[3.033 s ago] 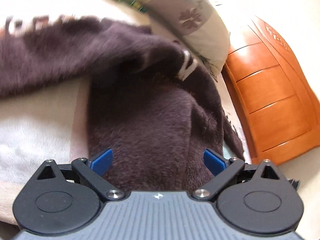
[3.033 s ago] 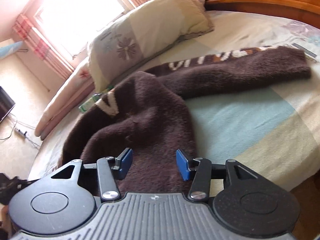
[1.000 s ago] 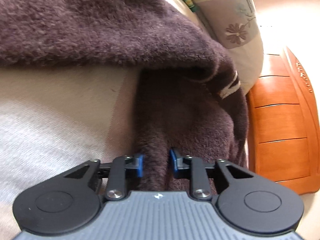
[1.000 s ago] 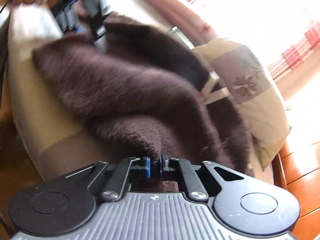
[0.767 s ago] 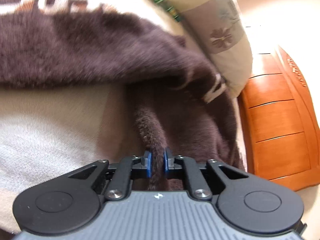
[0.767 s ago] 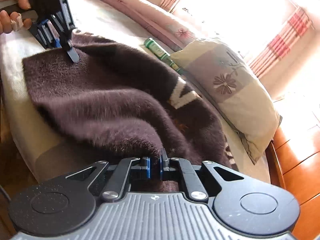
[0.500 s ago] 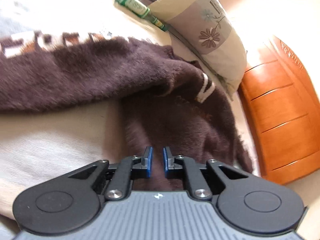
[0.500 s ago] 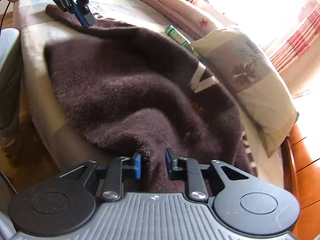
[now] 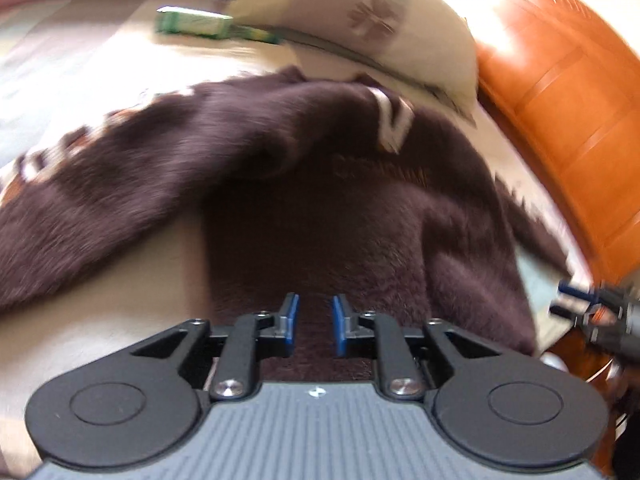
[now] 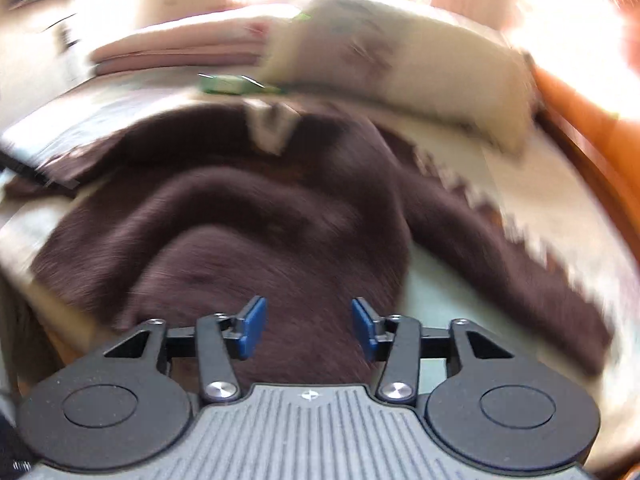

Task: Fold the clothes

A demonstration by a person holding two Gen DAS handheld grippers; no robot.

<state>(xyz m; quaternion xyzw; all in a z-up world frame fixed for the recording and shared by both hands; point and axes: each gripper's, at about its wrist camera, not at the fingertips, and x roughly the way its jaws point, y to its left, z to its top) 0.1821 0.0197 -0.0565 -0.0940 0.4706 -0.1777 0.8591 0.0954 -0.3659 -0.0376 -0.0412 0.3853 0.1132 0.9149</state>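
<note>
Brown and fuzzy, the sweater [image 9: 344, 216] lies spread on the bed [image 9: 120, 288], hem toward both cameras, its V-neck [image 9: 394, 126] pointing at the pillow [image 9: 360, 12]. 1 sleeve with a pale pattern [image 9: 100, 168] runs out to the left in the left wrist view; the other sleeve [image 10: 500, 240] trails right in the right wrist view.

Both tools have just let go. The left gripper [image 9: 313, 326] has its jaws parted a little, having just been opening, with only fuzz seen behind the gap and nothing pinched. The right gripper [image 10: 308, 330] has jaws standing clearly apart, also just opening, hovering over the hem with no cloth between its pads [image 10: 250, 326].

I judge the body is laid out and the folding proper comes next: each gripper probably needs to take a sleeve or side edge and bring it across the middle.

Room is tight on the right, where the wooden cabinet [image 9: 568, 120] stands just beside the bed. A green tube [image 9: 192, 26] lies near the pillow, well apart from the sweater. The near mattress edge sits close under the hem.
</note>
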